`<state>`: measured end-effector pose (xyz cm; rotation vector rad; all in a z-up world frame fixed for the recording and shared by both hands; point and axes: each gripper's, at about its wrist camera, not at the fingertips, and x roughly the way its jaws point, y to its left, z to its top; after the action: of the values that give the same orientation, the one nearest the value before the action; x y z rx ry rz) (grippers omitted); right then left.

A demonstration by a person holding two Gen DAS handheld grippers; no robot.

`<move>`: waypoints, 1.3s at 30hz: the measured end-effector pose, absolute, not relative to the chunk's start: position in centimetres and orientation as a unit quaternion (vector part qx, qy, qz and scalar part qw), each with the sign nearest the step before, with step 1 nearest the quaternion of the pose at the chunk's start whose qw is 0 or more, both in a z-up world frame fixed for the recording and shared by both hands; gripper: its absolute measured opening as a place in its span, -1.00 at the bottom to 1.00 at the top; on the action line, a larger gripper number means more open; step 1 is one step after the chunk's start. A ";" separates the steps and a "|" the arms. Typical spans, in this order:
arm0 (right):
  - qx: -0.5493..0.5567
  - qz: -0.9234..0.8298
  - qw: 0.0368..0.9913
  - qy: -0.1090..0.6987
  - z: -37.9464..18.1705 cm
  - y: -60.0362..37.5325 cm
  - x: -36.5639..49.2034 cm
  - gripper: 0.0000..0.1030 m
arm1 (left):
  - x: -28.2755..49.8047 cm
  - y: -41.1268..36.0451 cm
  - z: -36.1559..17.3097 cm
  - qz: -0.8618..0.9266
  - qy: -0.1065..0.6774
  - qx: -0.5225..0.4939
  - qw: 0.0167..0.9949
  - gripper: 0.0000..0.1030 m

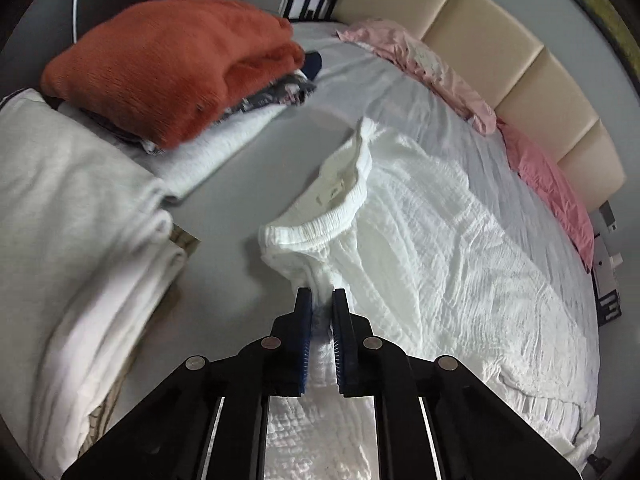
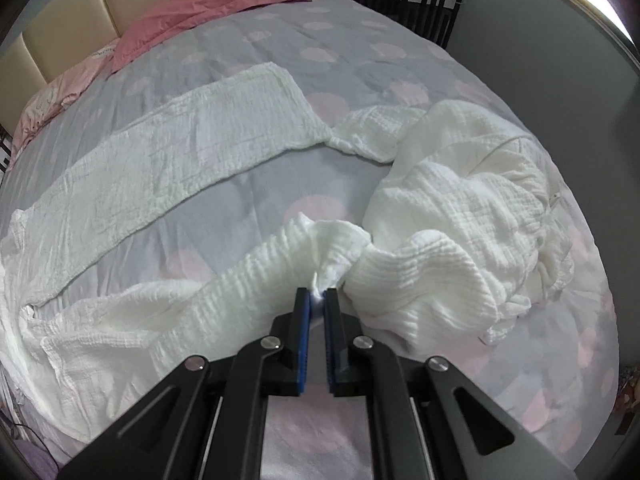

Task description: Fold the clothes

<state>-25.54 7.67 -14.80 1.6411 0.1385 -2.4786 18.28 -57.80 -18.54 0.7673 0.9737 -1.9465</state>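
Pinching white trousers (image 1: 420,240) near the waistband, the left gripper (image 1: 322,296) is nearly closed on cloth; the right gripper (image 2: 318,294) likewise clamps a leg; the waistband label (image 1: 330,194) is unreadable.

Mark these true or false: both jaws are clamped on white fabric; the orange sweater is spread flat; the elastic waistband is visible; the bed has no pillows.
1. Both sets of jaws are shut on the white trousers: true, left gripper and right gripper.
2. Orange sweater spread flat: false, it lies folded on a pile.
3. Elastic waistband visible: true.
4. No pillows: false, pink pillows lie by the headboard.
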 end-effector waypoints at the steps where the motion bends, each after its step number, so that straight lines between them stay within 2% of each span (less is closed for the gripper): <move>1: 0.543 -0.834 0.084 0.040 -13.8 7.8 -25.4 -0.89 | 19.4 -57.8 -17.8 -0.771 0.385 0.289 0.418 -0.81; 5: 0.521 -0.849 0.088 0.022 -10.2 9.0 -24.3 -0.89 | 23.6 -58.4 -15.9 -0.757 0.399 0.235 0.461 -0.81; 8: 0.527 -0.845 0.091 0.013 -9.8 10.3 -22.9 -0.89 | 25.5 -58.6 -15.4 -0.742 0.402 0.216 0.491 -0.81; 12: 0.574 -0.815 0.074 0.005 -13.9 12.8 -20.6 -0.89 | 25.8 -58.7 -15.6 -0.731 0.401 0.212 0.510 -0.81; 18: 0.655 -0.749 0.046 -0.088 -21.7 17.5 -17.4 -0.88 | 25.6 -58.6 -16.2 -0.724 0.399 0.224 0.516 -0.81; 23: 0.661 -0.737 0.047 -0.132 -22.6 19.5 -16.6 -0.81 | 25.8 -58.4 -16.3 -0.720 0.401 0.228 0.518 -0.81; 29: 0.634 -0.764 0.043 -0.115 -20.2 20.5 -17.9 -0.81 | 25.7 -58.3 -16.4 -0.715 0.397 0.236 0.525 -0.81; 30: 0.627 -0.769 0.043 -0.119 -19.9 20.7 -18.4 -0.79 | 25.6 -58.3 -16.4 -0.715 0.395 0.238 0.526 -0.81; 32: 0.619 -0.776 0.049 -0.112 -20.2 20.4 -19.7 -0.59 | 25.4 -58.3 -16.4 -0.715 0.391 0.241 0.528 -0.81; 34: 0.614 -0.781 0.056 -0.101 -20.7 20.0 -21.2 -0.49 | 25.1 -58.3 -16.5 -0.713 0.385 0.248 0.530 -0.81; 39: 0.606 -0.789 0.066 -0.070 -22.4 18.6 -24.6 -0.47 | 24.9 -58.2 -16.8 -0.707 0.378 0.262 0.538 -0.81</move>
<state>-24.58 18.60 -22.41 1.8287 -0.2126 -2.3812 24.87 -58.22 -16.81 0.6224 0.8996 -1.6811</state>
